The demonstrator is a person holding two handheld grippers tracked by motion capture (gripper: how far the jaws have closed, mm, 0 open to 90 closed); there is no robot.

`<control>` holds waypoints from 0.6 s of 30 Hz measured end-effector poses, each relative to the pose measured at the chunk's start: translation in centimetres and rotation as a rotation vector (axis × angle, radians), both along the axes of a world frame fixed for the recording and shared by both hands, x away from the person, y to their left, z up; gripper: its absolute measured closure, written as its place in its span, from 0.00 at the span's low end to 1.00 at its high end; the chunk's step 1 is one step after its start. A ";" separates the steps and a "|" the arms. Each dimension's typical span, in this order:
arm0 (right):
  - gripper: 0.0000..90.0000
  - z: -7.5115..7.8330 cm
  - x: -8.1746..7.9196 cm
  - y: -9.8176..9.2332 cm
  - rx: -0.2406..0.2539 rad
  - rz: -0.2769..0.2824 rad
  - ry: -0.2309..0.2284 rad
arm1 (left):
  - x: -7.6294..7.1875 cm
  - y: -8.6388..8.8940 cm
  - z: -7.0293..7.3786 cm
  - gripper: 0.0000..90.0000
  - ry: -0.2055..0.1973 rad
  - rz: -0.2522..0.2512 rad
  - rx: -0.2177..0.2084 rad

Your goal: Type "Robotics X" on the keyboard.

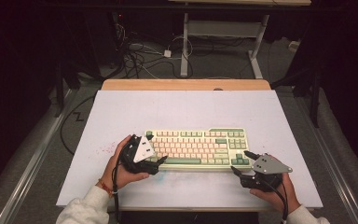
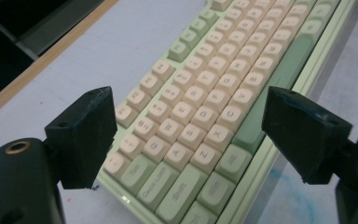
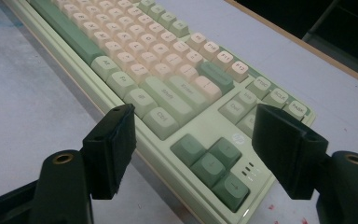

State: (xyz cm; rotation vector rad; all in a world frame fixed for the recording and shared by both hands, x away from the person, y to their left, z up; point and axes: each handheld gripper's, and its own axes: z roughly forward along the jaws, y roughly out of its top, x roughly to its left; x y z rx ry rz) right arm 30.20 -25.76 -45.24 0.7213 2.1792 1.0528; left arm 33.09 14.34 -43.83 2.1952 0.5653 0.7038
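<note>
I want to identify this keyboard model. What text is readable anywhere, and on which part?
"Shift", "Ctrl", "Enter", "Del": keys at the right end of the keyboard.
"Caps Lock", "Shift", letters "Q", "A", "Z", "X", "C": keys at its left end.
Round logo above the arrow keys: too blurred.
No brand name legible.

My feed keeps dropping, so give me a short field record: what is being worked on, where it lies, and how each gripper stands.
object: cream and green mechanical keyboard, flat on the table
surface: white rectangular tabletop, faint red and blue smudges near the keyboard
left gripper: jaws open, at the keyboard's left end, straddling the letter keys, nothing held
right gripper: jaws open, at the keyboard's right front corner, by the dark green arrow keys, nothing held
contact: cannot tell whether either gripper touches the keyboard
</note>
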 end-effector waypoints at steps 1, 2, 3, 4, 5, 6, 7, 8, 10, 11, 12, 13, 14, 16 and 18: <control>0.34 0.0 0.0 0.0 -0.002 -0.001 0.001 | -0.2 0.3 -0.1 0.18 -0.010 0.005 0.000; 0.35 0.0 0.0 0.0 -0.001 -0.002 0.002 | -0.3 0.6 -0.2 0.19 -0.014 0.006 0.006; 0.35 0.0 0.0 0.0 -0.001 -0.001 0.004 | -0.4 0.9 -0.3 0.19 -0.010 0.008 0.014; 0.35 0.0 0.0 0.0 -0.001 0.001 0.005 | -0.5 1.2 -0.4 0.19 -0.007 0.019 0.011; 0.35 0.0 0.1 0.0 -0.003 0.002 0.004 | -0.6 1.5 -0.5 0.18 -0.005 0.026 0.005; 0.36 0.0 0.1 0.1 -0.005 0.002 0.004 | -0.7 1.7 -0.6 0.18 -0.001 0.030 -0.003; 0.36 0.1 0.1 0.1 -0.005 0.005 0.006 | -0.9 1.9 -0.7 0.19 -0.002 0.036 0.004; 0.36 0.1 0.1 0.1 -0.005 0.006 0.004 | -1.0 2.1 -0.8 0.19 -0.004 0.041 0.004; 0.38 0.3 0.2 0.1 -0.004 0.009 0.000 | -1.1 2.5 -1.1 0.19 0.004 0.050 0.012; 0.39 0.4 0.3 0.0 0.001 0.009 0.000 | -1.3 2.7 -1.2 0.19 0.001 0.056 0.017; 0.41 0.6 0.4 0.0 0.003 0.008 -0.003 | -1.4 2.9 -1.3 0.18 0.006 0.060 0.021; 0.44 0.7 0.5 0.0 0.005 0.013 -0.004 | -1.5 3.1 -1.5 0.19 0.011 0.064 0.032; 0.47 0.9 0.5 0.0 0.007 0.019 -0.005 | -1.6 3.3 -1.7 0.19 0.010 0.071 0.035; 0.57 1.3 0.5 -0.2 0.011 0.029 -0.011 | -1.9 3.8 -2.0 0.19 0.026 0.078 0.029; 0.64 1.6 0.5 -0.2 0.020 0.043 -0.007 | -2.1 4.3 -2.3 0.19 0.039 0.089 0.015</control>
